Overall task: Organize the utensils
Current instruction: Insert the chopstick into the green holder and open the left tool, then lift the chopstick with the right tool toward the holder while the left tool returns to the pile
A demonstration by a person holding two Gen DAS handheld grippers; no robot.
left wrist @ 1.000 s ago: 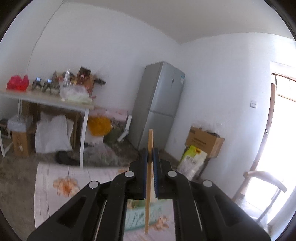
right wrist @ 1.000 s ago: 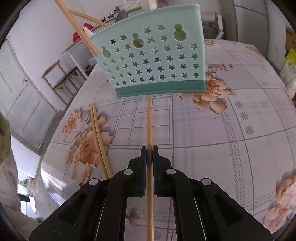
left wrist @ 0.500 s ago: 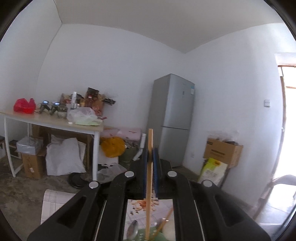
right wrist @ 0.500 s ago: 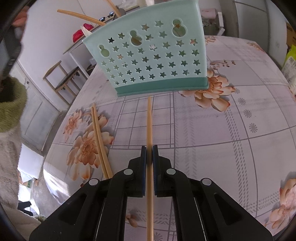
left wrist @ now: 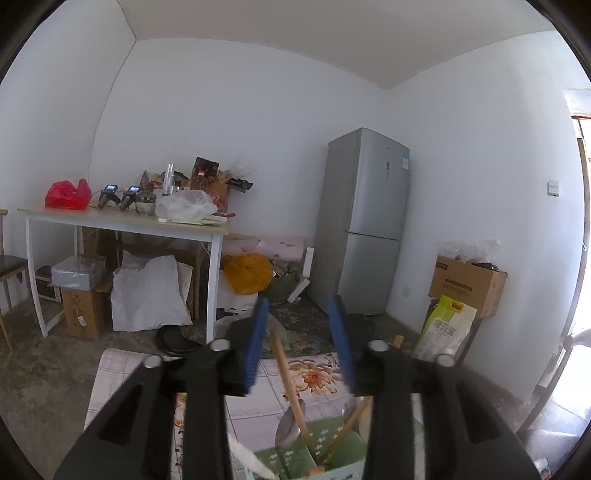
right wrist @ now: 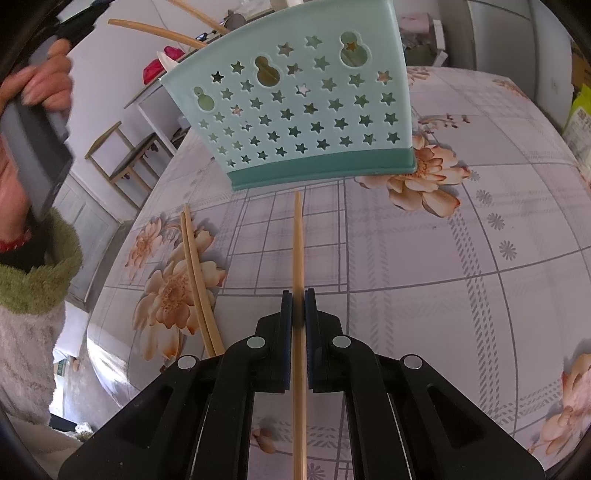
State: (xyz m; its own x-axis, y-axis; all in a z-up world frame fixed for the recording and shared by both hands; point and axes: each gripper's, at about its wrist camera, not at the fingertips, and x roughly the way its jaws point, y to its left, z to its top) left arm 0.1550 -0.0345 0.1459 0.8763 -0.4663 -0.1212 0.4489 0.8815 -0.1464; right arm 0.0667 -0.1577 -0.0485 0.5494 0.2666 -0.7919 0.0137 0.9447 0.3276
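Right wrist: hand-held gripper (right wrist: 297, 308) pinching chopstick (right wrist: 297, 243), caddy (right wrist: 295, 107) ahead, chopstick pair (right wrist: 197, 273) alongside.

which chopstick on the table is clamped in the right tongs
The single chopstick pointing at the teal holder; the right tongs pinch it, while the pair lies loose further left.

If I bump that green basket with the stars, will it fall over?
Maybe. The basket looks like thin plastic full of holes, so probably light. It stands tall on a narrow base, with long chopsticks sticking out the top, so a hard bump could tip it.
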